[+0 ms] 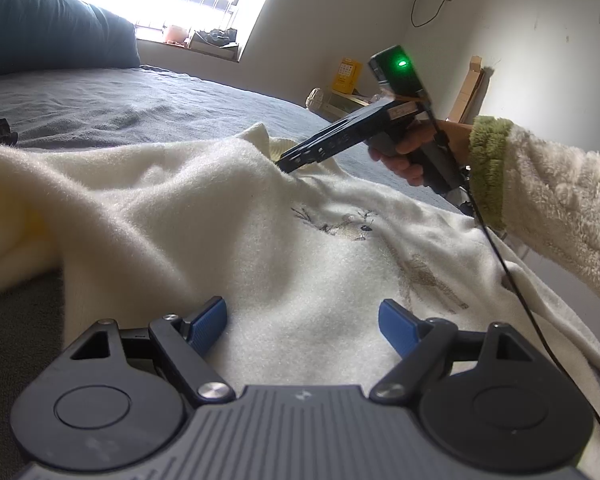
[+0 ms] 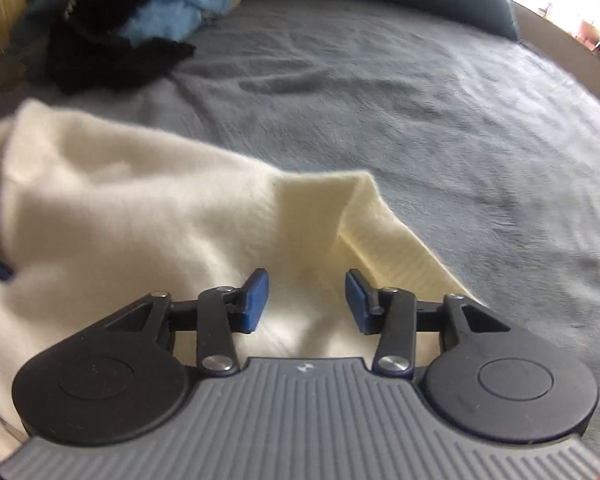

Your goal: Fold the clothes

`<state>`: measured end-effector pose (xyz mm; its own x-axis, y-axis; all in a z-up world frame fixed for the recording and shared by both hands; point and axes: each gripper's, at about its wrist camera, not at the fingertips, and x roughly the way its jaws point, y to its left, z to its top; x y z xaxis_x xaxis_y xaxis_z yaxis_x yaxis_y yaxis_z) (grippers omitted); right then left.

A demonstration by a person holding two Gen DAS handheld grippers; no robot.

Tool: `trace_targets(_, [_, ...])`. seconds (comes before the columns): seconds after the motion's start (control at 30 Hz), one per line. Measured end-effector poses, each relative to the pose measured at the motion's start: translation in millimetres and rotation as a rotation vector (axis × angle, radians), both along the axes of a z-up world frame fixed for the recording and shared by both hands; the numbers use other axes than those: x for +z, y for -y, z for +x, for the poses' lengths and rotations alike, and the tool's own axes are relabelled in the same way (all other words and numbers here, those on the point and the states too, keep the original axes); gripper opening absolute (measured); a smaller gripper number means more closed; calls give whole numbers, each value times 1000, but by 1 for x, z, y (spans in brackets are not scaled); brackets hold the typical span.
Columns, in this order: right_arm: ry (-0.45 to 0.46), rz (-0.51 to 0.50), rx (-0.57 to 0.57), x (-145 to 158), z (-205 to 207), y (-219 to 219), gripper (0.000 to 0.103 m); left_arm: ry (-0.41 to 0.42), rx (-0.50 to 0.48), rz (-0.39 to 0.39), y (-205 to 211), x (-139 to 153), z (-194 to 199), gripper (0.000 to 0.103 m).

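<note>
A cream fleecy sweater (image 1: 220,220) with a grey embroidered motif (image 1: 340,228) lies rumpled on the bed. My left gripper (image 1: 304,322) hovers low over its front, open, with nothing between its blue pads (image 1: 208,322). A hand in a fluffy sleeve (image 1: 548,208) holds my right gripper (image 1: 286,164), whose tip sits at the sweater's neck fold. In the right wrist view the right gripper (image 2: 307,300) is open, just over the sweater (image 2: 120,220) and beside its ribbed edge (image 2: 384,236).
The grey bedsheet (image 2: 420,120) stretches beyond the sweater. A pile of black and light-blue clothes (image 2: 132,20) lies at the far corner. A teal pillow (image 1: 52,28) rests by the window. A black cable (image 1: 512,280) trails from the right gripper over the sweater.
</note>
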<state>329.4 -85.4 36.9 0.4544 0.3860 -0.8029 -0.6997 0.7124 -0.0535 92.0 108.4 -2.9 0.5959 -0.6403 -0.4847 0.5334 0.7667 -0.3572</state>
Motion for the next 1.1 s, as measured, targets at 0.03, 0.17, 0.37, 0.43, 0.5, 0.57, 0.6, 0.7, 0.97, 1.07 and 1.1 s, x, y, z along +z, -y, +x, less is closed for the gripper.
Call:
trace_targets(0.03, [-10, 9, 7, 0, 2, -2, 44, 0, 0, -1, 0, 0, 0, 84])
trace_targets(0.17, [-29, 30, 12, -10, 6, -6, 44, -1, -1, -4, -1, 0, 1, 84])
trace_targets(0.37, [54, 55, 16, -8, -7, -6, 17, -15, 2, -44, -5, 1, 2, 85])
trace_targets(0.43, [99, 77, 3, -1, -12, -2, 11, -27, 9, -85, -11, 2, 2, 84])
trace_targets(0.5, [153, 98, -25, 7, -17, 2, 9, -24, 21, -120, -16, 7, 2, 84])
trace_targets(0.57, [201, 105, -44, 14, -21, 2, 8, 14, 41, -116, -17, 14, -2, 84])
trace_targets(0.6, [230, 95, -50, 16, -23, 0, 8, 32, 51, -114, -17, 18, -5, 84])
trace_targets(0.7, [303, 68, -75, 21, -23, -6, 7, 122, 84, -49, -11, 27, -13, 85])
trace_targets(0.97, [350, -113, -122, -20, 2, -29, 7, 55, 73, 25, 2, 10, -5, 87])
trace_targets(1.07, [376, -135, -161, -38, 6, -33, 11, 26, 75, -10, -5, 8, -2, 87])
trace_targets(1.1, [396, -136, -182, -38, 7, -34, 18, 23, 76, -15, -6, 8, -2, 87])
